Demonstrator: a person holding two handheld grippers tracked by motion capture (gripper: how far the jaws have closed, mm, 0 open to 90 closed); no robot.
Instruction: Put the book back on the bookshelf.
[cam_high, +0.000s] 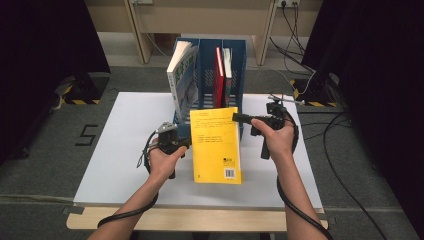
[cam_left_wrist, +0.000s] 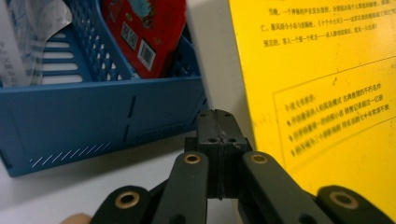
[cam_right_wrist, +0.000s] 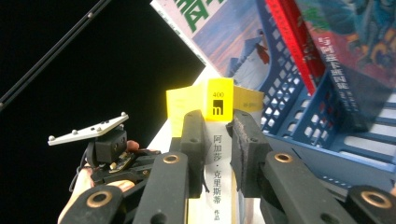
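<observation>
Yellow book (cam_high: 216, 145) is tilted above the white table (cam_high: 125, 150), just in front of the blue file rack (cam_high: 235, 55). Right gripper (cam_right_wrist: 218, 126) clamps its spine, which reads "400" over a black logo, then "阿加莎·克里斯蒂 作品" (lower part hidden by the jaws). Left gripper (cam_left_wrist: 218, 122) has its jaws shut together on nothing, beside the cover; the cover's Chinese text is too small to read. Red book (cam_left_wrist: 147, 32) in the rack shows QR codes, its top cut off.
</observation>
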